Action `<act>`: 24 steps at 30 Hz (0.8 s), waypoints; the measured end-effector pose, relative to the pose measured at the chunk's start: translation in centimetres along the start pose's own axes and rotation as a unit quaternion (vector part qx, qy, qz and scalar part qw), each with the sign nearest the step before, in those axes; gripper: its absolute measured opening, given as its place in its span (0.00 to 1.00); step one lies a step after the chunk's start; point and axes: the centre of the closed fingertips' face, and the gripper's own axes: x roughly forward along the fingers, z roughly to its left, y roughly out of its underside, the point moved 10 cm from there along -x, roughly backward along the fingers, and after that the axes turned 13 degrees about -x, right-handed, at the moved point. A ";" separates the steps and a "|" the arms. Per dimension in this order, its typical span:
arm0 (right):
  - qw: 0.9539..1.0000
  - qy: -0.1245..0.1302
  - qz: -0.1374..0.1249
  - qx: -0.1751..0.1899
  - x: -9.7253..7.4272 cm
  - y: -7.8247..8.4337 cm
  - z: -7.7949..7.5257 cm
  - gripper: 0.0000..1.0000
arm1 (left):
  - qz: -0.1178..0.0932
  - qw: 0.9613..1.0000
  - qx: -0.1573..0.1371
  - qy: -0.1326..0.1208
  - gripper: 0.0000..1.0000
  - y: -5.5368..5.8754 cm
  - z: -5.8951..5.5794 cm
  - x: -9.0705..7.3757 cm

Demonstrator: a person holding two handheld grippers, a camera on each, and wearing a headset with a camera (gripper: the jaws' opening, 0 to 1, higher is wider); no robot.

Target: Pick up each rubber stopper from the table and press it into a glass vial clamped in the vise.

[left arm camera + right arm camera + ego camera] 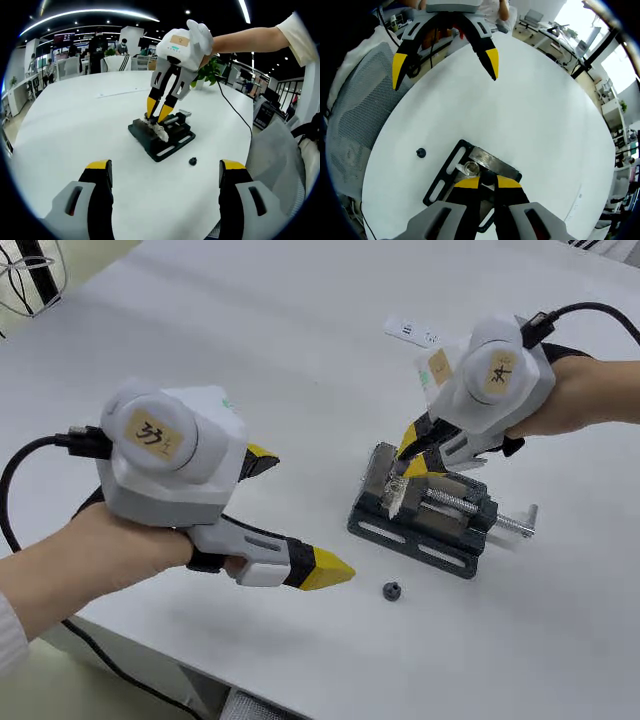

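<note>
A black vise (pixel 452 530) stands on the white table with a glass vial (pixel 393 495) clamped at its left end. My right gripper (pixel 410 455) hovers right over the vial, its yellow tips nearly together on a small dark rubber stopper (pixel 488 176). In the right gripper view the vial's open mouth (pixel 470 168) lies just left of that stopper. A second dark stopper (pixel 392 591) lies loose on the table in front of the vise. My left gripper (pixel 295 512) stands open and empty to the left of the vise, aimed toward it.
A white paper slip (pixel 410 332) lies on the table behind the vise. The vise's screw handle (pixel 515 525) sticks out to the right. The table edge (pixel 200 665) runs close below my left hand. Office chairs (pixel 355 110) stand beyond the edge.
</note>
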 end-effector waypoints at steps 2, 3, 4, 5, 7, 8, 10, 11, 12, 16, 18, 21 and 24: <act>1.000 0.000 0.001 -0.006 0.1 -0.1 -0.1 0.03 | 0.001 1.000 0.000 0.000 0.87 0.0 0.0 0.0; 1.000 0.001 0.003 -0.014 0.1 -0.1 -0.1 0.03 | 0.000 1.000 0.000 0.000 0.87 0.0 0.0 0.0; 1.000 0.001 0.003 -0.021 0.1 -0.1 -0.1 0.03 | -0.001 1.000 0.000 0.001 0.87 0.0 0.0 0.0; 1.000 0.001 0.004 -0.024 0.1 -0.1 -0.1 0.03 | -0.002 1.000 -0.001 0.001 0.87 0.0 0.0 -0.1; 1.000 0.002 0.003 -0.029 0.1 0.0 -0.1 0.03 | -0.002 1.000 -0.001 -0.001 0.87 0.0 0.1 -0.1; 0.999 0.002 0.001 -0.033 0.0 0.0 -0.1 0.03 | -0.002 1.000 -0.001 -0.002 0.87 0.0 0.1 -0.1; 0.999 0.004 -0.003 -0.033 0.0 0.1 0.0 0.03 | -0.003 1.000 -0.003 -0.002 0.87 0.1 0.1 -0.2; 0.999 0.006 -0.004 -0.041 -0.1 0.0 0.1 0.03 | -0.002 1.000 -0.002 -0.002 0.86 0.1 0.1 -0.3; 0.999 0.008 -0.005 -0.039 -0.1 0.1 0.2 0.03 | -0.002 1.000 -0.002 -0.003 0.86 0.1 0.2 -0.3; 0.998 0.011 -0.007 -0.056 -0.1 0.0 0.3 0.03 | -0.002 1.000 -0.003 -0.003 0.86 0.2 0.1 -0.4; 0.998 0.010 -0.008 -0.057 -0.1 0.0 0.2 0.04 | -0.002 1.000 -0.003 -0.003 0.86 0.2 0.1 -0.4; 0.998 0.008 -0.012 -0.059 -0.1 0.2 0.0 0.04 | -0.002 1.000 -0.002 -0.002 0.86 0.2 0.1 -0.4; 0.998 0.005 -0.008 -0.063 -0.1 0.1 -0.1 0.05 | -0.002 1.000 -0.001 -0.002 0.86 0.1 0.0 -0.4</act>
